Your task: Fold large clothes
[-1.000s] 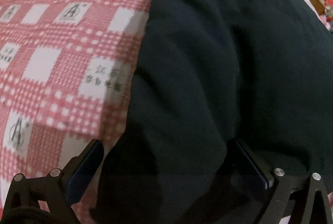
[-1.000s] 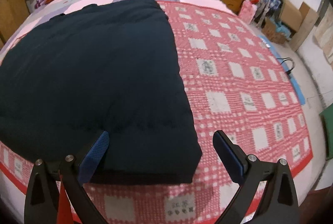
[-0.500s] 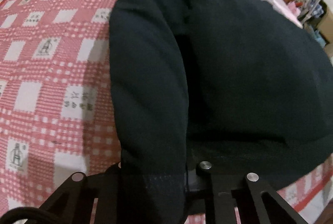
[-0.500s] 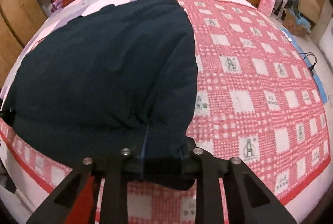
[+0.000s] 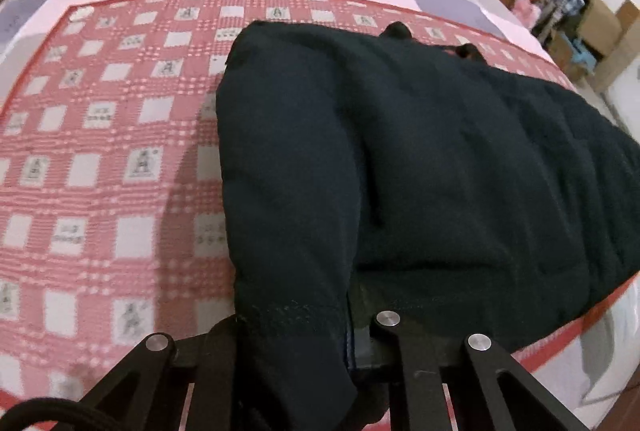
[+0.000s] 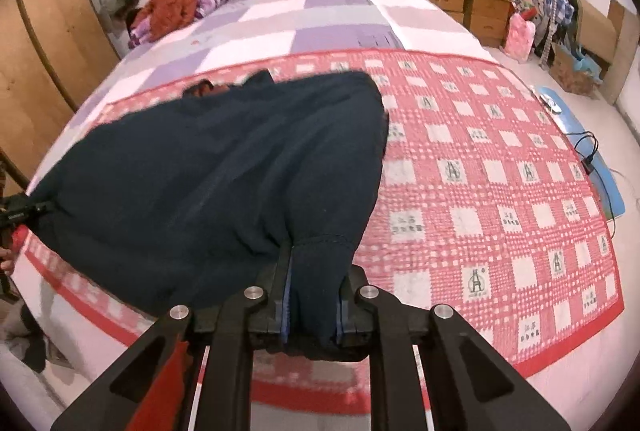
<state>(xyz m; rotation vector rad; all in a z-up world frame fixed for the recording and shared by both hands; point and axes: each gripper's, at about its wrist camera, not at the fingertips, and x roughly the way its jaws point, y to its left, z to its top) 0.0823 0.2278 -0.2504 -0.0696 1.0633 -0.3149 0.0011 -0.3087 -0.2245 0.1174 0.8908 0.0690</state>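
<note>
A second ago both tools stood wide apart over the near hem of the dark garment (image 5: pixel 460 159), which lay flat on the red checked blanket (image 5: pixel 100 159). The left tool (image 5: pixel 294 343) is clamped on one corner of the hem, and the right tool (image 6: pixel 312 307), its jaws just closing, pinches the other. That edge is now raised off the bed (image 6: pixel 320 7).

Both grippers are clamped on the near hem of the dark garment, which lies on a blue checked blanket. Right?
Not quite: the blanket is red and white checked, as the right wrist view shows. The left gripper and right gripper are both clamped on the dark garment's near hem.
</note>
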